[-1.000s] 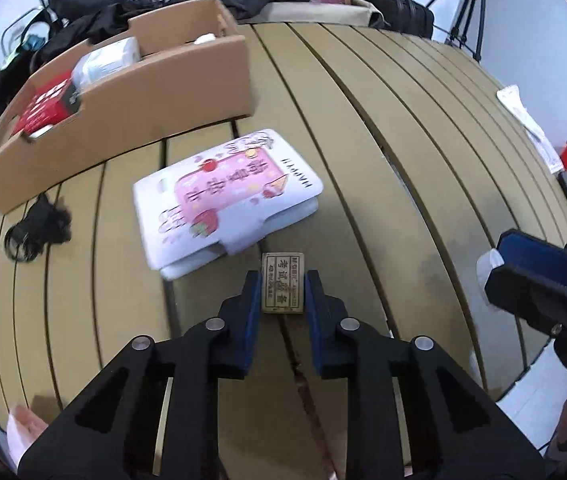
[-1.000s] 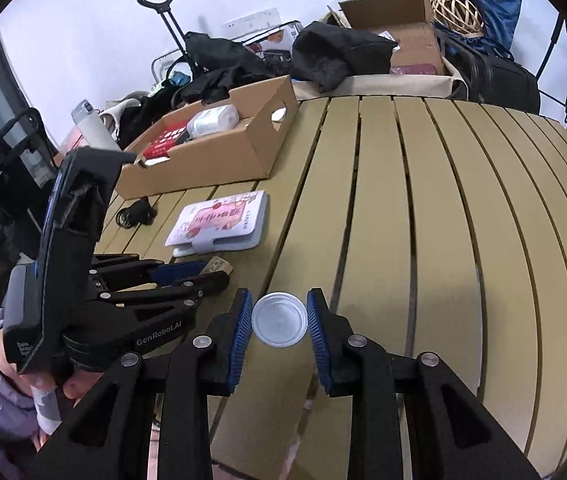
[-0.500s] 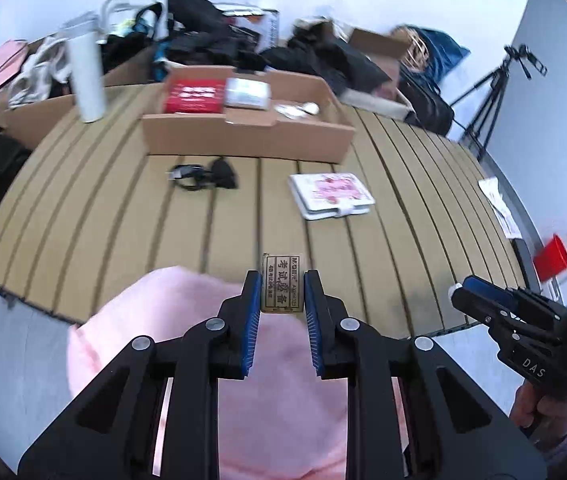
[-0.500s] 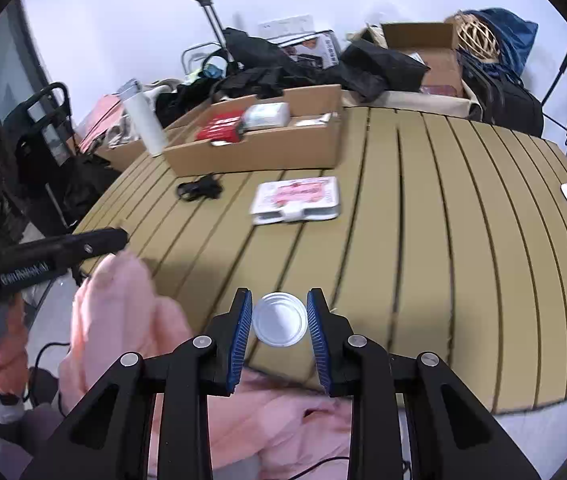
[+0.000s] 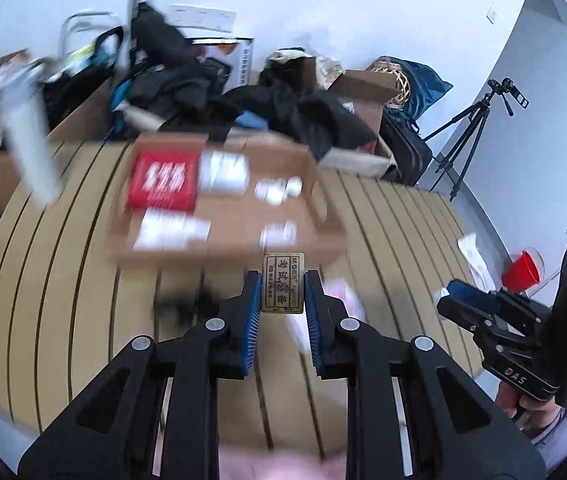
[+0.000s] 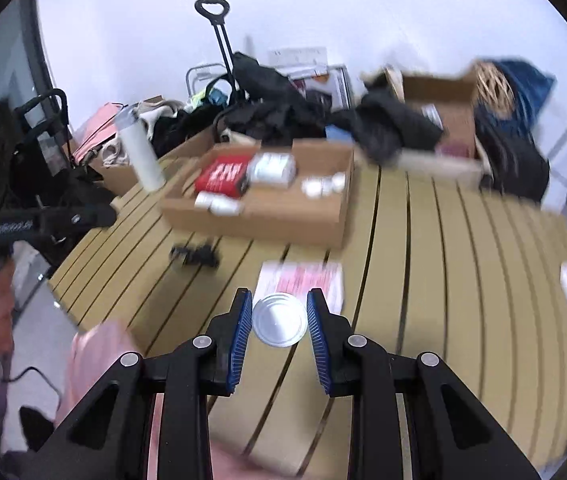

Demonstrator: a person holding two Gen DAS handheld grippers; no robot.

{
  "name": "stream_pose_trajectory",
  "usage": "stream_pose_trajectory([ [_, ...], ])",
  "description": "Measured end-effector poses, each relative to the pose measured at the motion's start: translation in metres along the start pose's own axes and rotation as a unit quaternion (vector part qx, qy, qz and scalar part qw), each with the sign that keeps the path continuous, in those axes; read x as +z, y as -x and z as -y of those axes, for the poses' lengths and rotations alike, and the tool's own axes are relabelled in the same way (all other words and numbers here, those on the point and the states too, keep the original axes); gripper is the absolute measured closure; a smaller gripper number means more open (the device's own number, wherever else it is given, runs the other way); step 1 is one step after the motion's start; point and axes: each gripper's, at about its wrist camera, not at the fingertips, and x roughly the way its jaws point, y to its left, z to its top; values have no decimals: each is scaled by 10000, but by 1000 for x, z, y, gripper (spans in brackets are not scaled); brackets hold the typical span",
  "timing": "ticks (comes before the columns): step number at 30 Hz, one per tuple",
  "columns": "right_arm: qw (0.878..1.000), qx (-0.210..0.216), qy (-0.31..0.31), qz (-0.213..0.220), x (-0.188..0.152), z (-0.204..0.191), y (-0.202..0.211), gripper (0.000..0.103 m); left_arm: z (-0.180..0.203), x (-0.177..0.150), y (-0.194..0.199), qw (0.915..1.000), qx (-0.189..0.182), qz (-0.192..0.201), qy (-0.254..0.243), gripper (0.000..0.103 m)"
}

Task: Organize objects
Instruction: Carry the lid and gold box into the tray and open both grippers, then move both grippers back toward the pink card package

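Observation:
My left gripper [image 5: 282, 280] is shut on a small gold card box [image 5: 283, 282] with dark print, held in the air just in front of the cardboard tray [image 5: 323, 236]. My right gripper [image 6: 279, 305] is shut on a round white lid [image 6: 280, 325], above the pink-and-white packet [image 6: 303, 280] on the slatted table [image 6: 463, 272]. The tray [image 6: 267, 222] holds a red box [image 6: 223, 176], a white pack and small white pieces. The right gripper [image 5: 449, 298] also shows at the right of the left wrist view.
A black cable bundle [image 6: 195, 256] lies left of the packet. A white bottle [image 6: 141, 152] stands at the table's far left. Bags, dark clothes and a second carton [image 6: 439, 120] crowd the far edge. A red cup [image 5: 523, 270] and a tripod [image 5: 471, 136] stand off the table's right side.
Both grippers have risen and moved forward over the table with their loads; the cardboard tray now looks nearer and is seen from above. Both views are blurred.

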Motion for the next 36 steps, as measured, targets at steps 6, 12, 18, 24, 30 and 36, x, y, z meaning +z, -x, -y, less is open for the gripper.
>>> stream_pose_trajectory([
  [6,9914,940,-804,-425,127,48,-119,72,-6,102,-136,9974,349,-633,-74,85],
  [12,9879,3,-895,-1263,167,70,-256,72,-19,116,-243,9915,260,-1263,-172,85],
  [18,9821,-362,-777,-1679,161,80,-314,70,-32,116,-261,9931,228,-1136,-202,54],
  [24,9848,-346,-927,-1430,167,84,-293,40,-46,123,-215,9936,417,-982,-376,27],
  [30,9873,-385,-889,-1262,186,85,-220,40,-63,125,-145,9861,1150,-1125,-427,9],
  [36,9892,-636,-701,-1115,193,68,-117,35,-61,118,-46,9854,1387,-985,-55,5],
])
